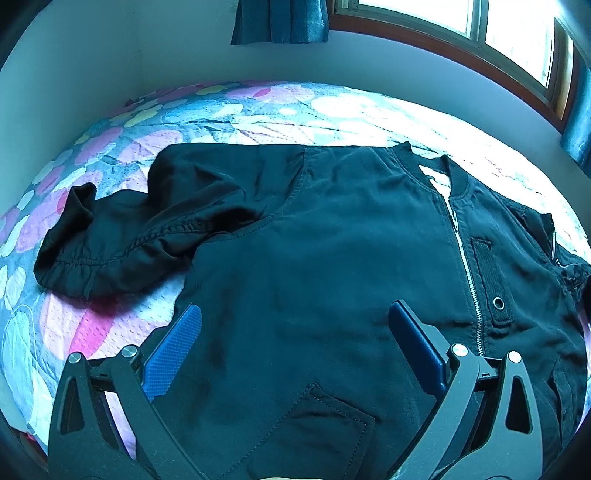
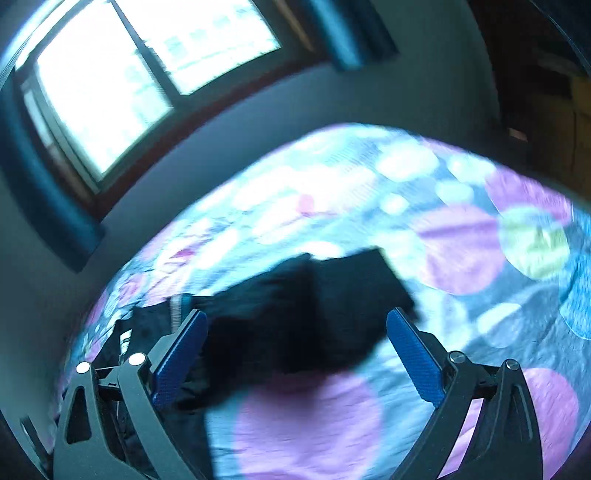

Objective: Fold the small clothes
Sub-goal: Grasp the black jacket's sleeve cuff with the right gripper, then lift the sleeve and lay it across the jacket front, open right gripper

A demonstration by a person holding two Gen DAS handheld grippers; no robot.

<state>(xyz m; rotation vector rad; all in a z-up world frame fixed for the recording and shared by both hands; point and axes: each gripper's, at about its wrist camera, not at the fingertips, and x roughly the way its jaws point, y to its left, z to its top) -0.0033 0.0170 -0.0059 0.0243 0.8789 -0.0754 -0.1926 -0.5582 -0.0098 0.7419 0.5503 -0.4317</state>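
Note:
A small black zip jacket [image 1: 332,240] lies front up on the bed, collar toward the window. Its one sleeve [image 1: 122,240] stretches out to the left, crumpled, with its cuff [image 1: 79,197] at the far left. My left gripper [image 1: 295,314] is open and empty, hovering over the jacket's lower front, its blue pads [image 1: 173,354] wide apart. In the blurred right wrist view, the jacket's other sleeve [image 2: 325,302] lies across the bedspread. My right gripper [image 2: 295,325] is open and empty just above that sleeve.
The bed carries a quilted bedspread [image 1: 258,110] with pink, white and yellow circles. A grey wall [image 1: 110,55] runs behind it. A wood-framed window [image 1: 480,29] with blue curtains [image 1: 280,22] sits above the bed's far side. Dark furniture [image 2: 546,92] stands at the right.

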